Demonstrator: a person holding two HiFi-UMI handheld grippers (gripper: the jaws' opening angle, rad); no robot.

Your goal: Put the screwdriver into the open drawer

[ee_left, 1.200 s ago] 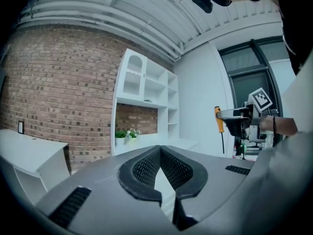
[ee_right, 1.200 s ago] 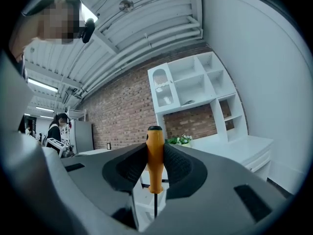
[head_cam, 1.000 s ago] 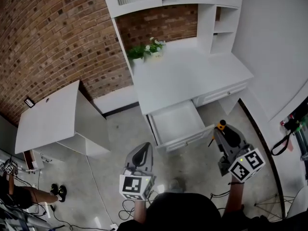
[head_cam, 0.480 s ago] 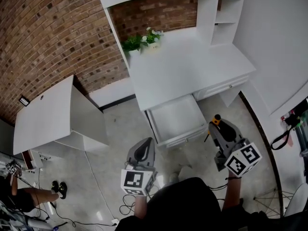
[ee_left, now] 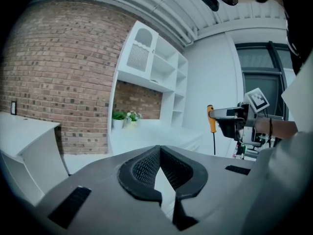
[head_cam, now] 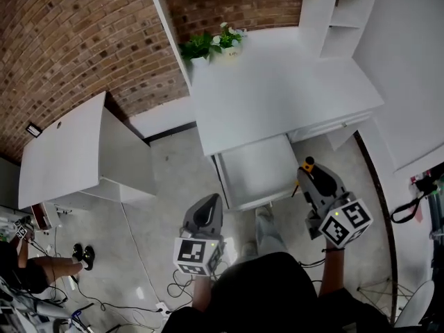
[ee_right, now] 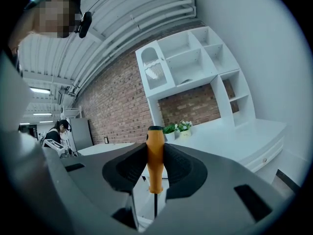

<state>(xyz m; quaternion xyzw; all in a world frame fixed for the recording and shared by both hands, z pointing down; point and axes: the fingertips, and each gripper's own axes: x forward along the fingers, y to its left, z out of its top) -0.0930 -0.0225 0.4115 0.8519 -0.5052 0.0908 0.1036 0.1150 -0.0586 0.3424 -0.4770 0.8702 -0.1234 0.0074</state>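
While my right claw clamps the orange-handled steel screwdriver near the open white wooden drawer, placing it inside is not yet done; my left claw is closed, empty

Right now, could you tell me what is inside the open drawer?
The drawer shows only its bare white bottom; its rear part is covered by the desk top.

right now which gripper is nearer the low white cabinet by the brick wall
Left. The left gripper is just right of the low white cabinet, across a strip of floor. The right gripper, jaws shut on the screwdriver, is farther off, beyond the open drawer.
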